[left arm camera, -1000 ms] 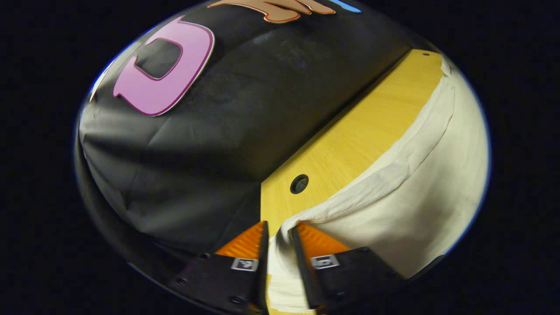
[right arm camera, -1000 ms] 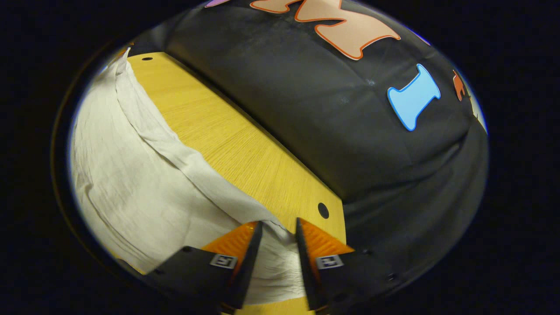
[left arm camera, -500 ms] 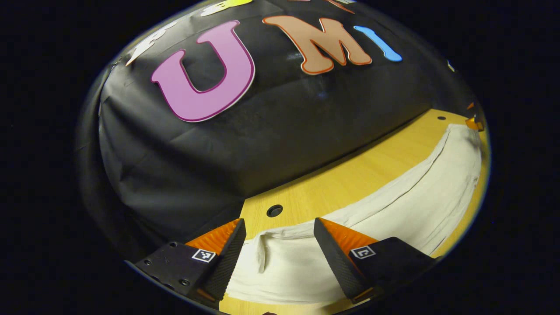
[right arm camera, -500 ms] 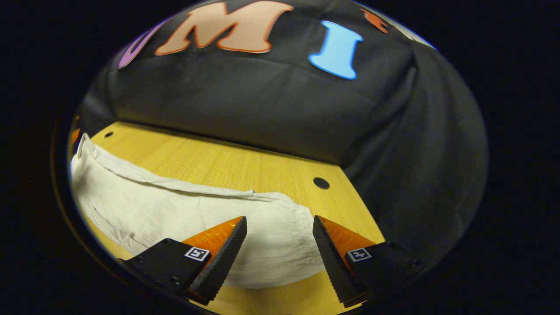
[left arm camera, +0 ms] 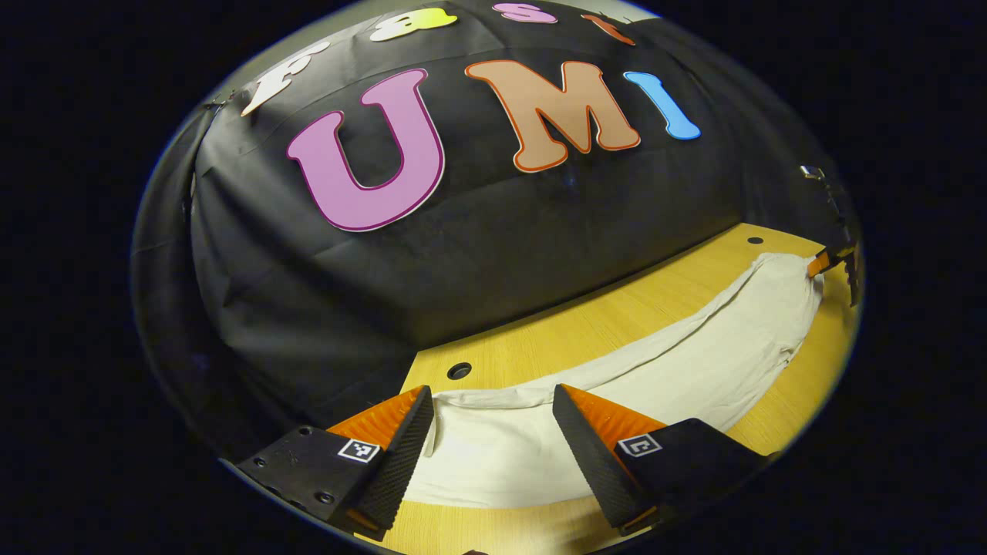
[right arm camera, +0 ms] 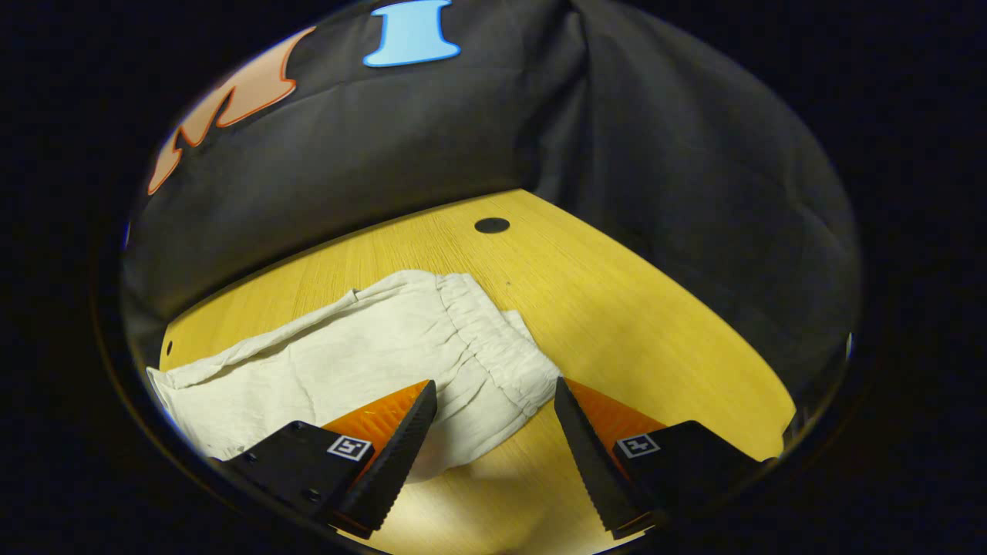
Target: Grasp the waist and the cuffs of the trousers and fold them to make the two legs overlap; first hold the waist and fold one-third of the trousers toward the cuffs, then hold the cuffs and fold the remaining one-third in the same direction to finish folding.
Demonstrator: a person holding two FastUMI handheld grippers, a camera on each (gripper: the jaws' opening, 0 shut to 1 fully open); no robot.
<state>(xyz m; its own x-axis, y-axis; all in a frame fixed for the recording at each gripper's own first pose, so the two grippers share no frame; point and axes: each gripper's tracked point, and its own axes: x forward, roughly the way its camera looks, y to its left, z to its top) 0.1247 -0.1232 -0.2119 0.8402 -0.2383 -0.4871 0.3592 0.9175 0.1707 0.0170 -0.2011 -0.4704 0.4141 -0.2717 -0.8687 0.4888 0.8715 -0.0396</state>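
- The trousers (left arm camera: 694, 370) lie flat on the wooden surface (left arm camera: 617, 324) — their near edge is hidden behind the left gripper (left arm camera: 493, 432), jaws apart, holding nothing.
- The right gripper (right arm camera: 493, 432) is likewise spread and empty; its view shows the gathered waistband (right arm camera: 493, 347).
- At the far cuff end in the left gripper view, a gripper's tip is barely legible.
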